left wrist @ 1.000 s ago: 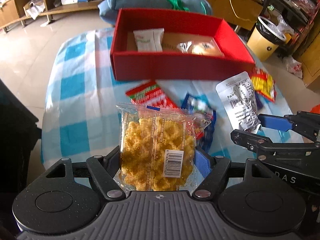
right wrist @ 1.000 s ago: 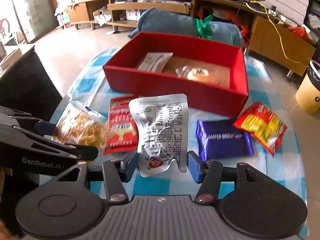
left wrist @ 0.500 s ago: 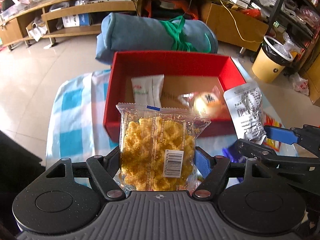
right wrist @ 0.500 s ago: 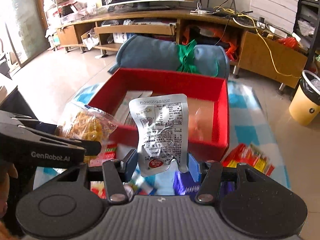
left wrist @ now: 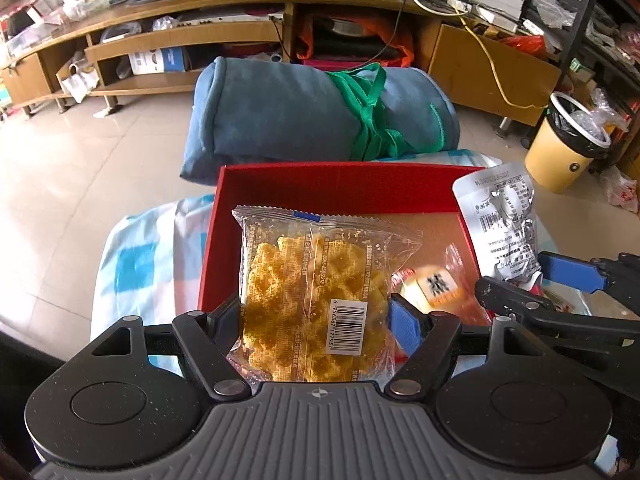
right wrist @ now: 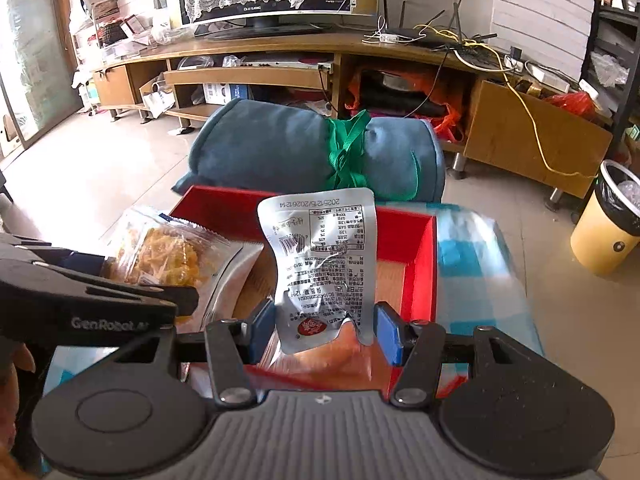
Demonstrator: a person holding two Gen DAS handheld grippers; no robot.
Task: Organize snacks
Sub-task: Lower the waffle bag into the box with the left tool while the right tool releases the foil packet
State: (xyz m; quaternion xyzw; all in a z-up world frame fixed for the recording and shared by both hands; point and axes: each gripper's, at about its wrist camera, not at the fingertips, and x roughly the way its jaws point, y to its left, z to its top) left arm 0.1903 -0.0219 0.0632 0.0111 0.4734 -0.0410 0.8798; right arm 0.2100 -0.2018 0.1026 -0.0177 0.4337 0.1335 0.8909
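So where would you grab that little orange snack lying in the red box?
Grab the orange snack by its crinkly clear wrapper end, coming from straight above. It lies low on the floor of the red box, and the walls block a sideways reach.

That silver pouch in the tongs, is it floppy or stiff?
Probably floppy: the silver pouch is creased and bows where the right tongs pinch it. Likely light, since it stands up from that low grip. The foil looks slippery.
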